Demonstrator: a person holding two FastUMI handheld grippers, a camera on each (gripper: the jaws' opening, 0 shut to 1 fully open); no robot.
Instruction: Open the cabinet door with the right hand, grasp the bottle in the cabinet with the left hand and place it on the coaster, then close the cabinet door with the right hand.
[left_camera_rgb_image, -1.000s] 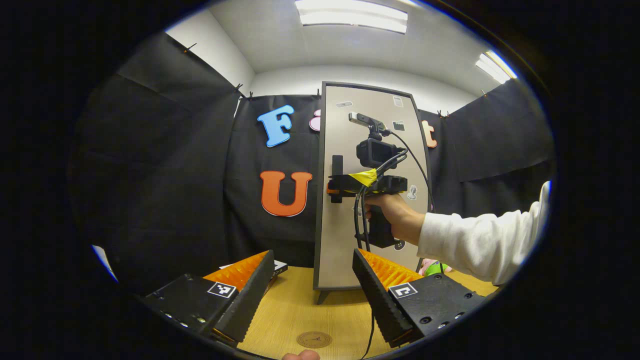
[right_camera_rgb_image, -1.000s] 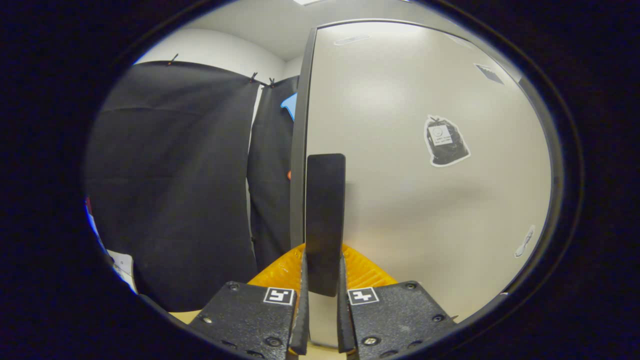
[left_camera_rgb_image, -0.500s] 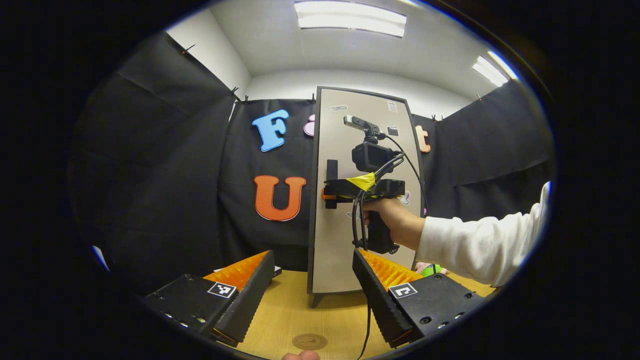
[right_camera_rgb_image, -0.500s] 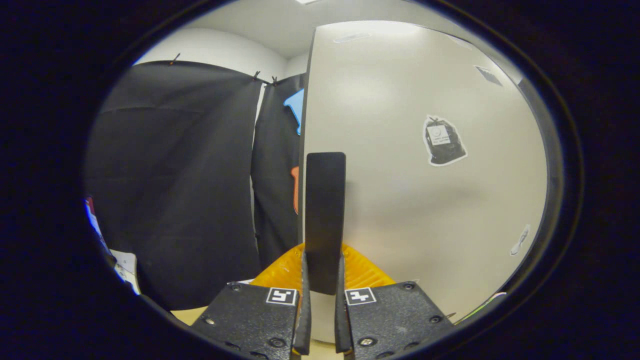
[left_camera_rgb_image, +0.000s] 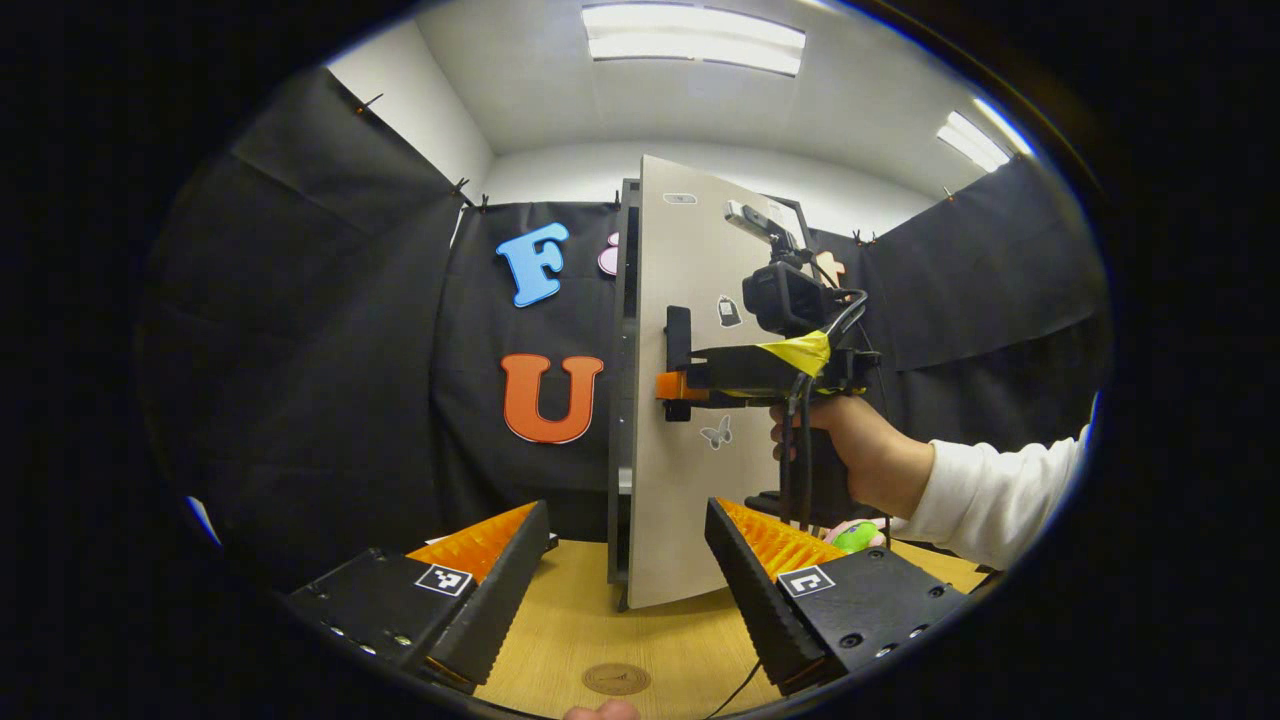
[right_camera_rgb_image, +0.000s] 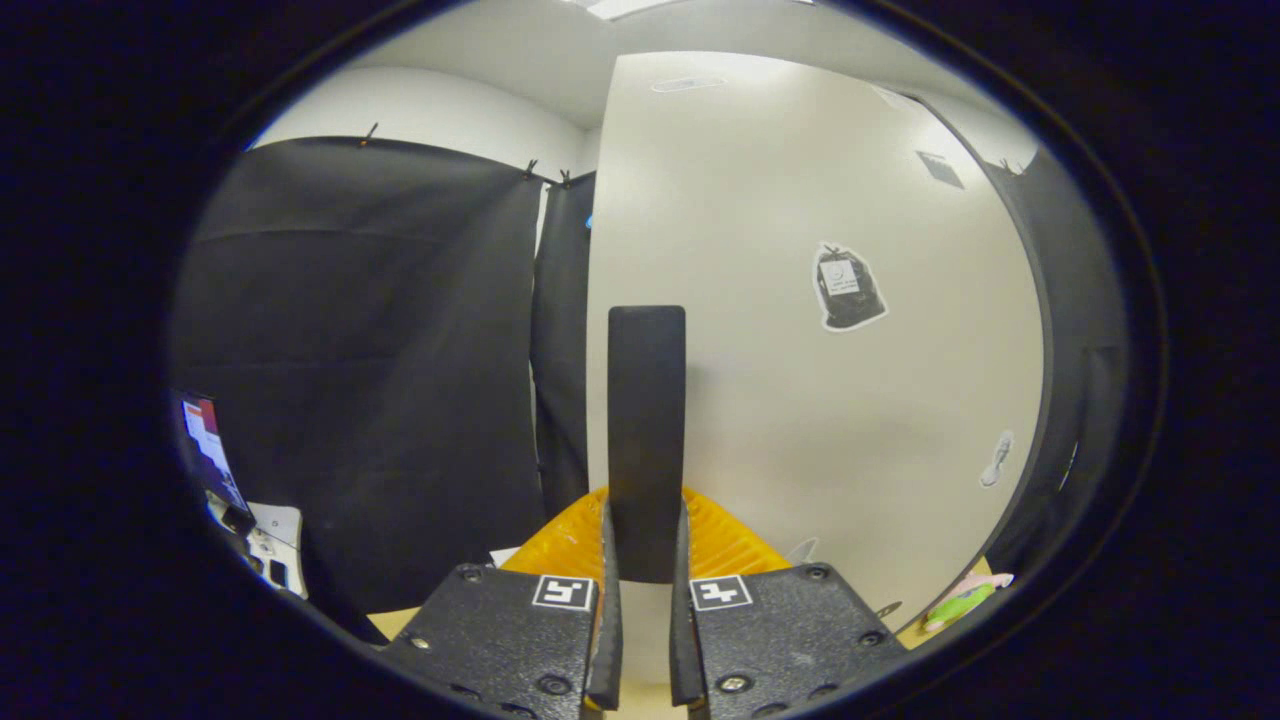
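R fingers (right_camera_rgb_image: 600, 620) clamped on handle (right_camera_rgb_image: 646, 440)

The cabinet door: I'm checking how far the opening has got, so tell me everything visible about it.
The cabinet door is a tall, smooth beige panel with small stickers and a dark vertical handle. It stands partly open, its handle edge swung clear of the dark cabinet frame. The right gripper is shut on the handle.
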